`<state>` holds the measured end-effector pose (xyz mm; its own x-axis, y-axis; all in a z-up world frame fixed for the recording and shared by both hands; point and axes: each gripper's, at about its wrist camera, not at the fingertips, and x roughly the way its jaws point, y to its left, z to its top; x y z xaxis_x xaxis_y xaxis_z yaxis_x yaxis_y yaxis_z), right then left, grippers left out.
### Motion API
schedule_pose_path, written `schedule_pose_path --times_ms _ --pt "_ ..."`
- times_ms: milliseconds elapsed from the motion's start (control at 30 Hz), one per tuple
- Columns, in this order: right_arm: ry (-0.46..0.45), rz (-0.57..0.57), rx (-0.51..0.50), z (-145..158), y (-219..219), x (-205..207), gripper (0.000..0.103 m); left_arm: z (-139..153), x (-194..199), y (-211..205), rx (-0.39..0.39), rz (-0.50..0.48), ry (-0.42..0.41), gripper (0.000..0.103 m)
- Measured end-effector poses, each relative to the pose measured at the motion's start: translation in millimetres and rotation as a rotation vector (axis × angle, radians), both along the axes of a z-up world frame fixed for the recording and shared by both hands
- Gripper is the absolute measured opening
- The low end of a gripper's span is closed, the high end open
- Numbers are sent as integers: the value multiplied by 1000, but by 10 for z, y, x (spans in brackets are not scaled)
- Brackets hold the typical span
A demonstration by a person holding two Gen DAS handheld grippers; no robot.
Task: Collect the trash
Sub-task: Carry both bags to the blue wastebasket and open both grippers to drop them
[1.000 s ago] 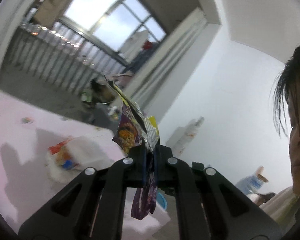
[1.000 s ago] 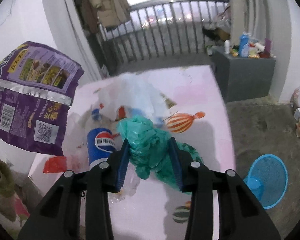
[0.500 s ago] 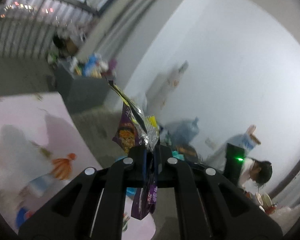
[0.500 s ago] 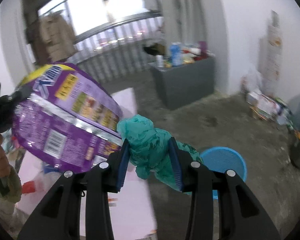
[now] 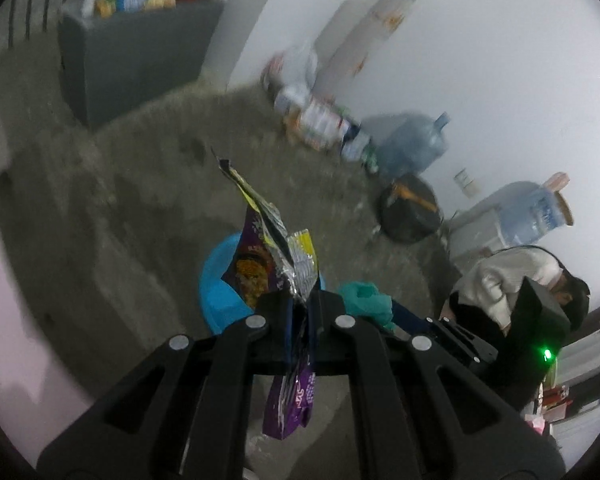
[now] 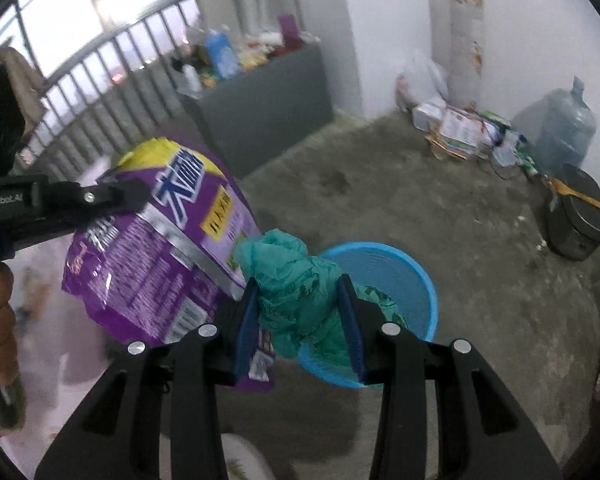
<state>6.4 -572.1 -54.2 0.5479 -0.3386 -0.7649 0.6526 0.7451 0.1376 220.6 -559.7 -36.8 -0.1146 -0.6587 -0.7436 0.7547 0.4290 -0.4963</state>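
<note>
My left gripper (image 5: 302, 304) is shut on a purple snack bag (image 5: 274, 264), held edge-on above a blue waste basket (image 5: 220, 300) on the concrete floor. In the right wrist view the left gripper (image 6: 140, 194) holds the purple bag (image 6: 160, 248) at the left. My right gripper (image 6: 298, 304) is shut on a crumpled green plastic bag (image 6: 296, 276), held over the blue basket (image 6: 396, 276). The green bag (image 5: 366, 300) and the right gripper's finger show just right of my left fingers.
A grey cabinet (image 6: 260, 100) with bottles on top stands by the railing. Boxes and papers (image 6: 460, 128), a large water jug (image 6: 564, 132) and a dark pot (image 6: 580, 216) line the white wall. The pink table (image 6: 60, 344) lies at the left. A person (image 5: 512, 280) sits at the right.
Both grippers have swung away from the pink table toward the floor. The blue basket now lies right under the purple bag and the green bag.
</note>
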Motion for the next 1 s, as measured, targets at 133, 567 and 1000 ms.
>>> schedule_pose_path --times_ms 133,567,1000 --pt "78 -28 -29 -329 -244 146 39 -457 -35 -470 77 -28 -31 4" --pt "229 -47 -67 -1136 -673 406 50 -1031 -194 -870 159 -32 -72 50" --pt "168 -42 -169 -772 -266 136 65 -488 -292 -450 75 -11 -174 69"
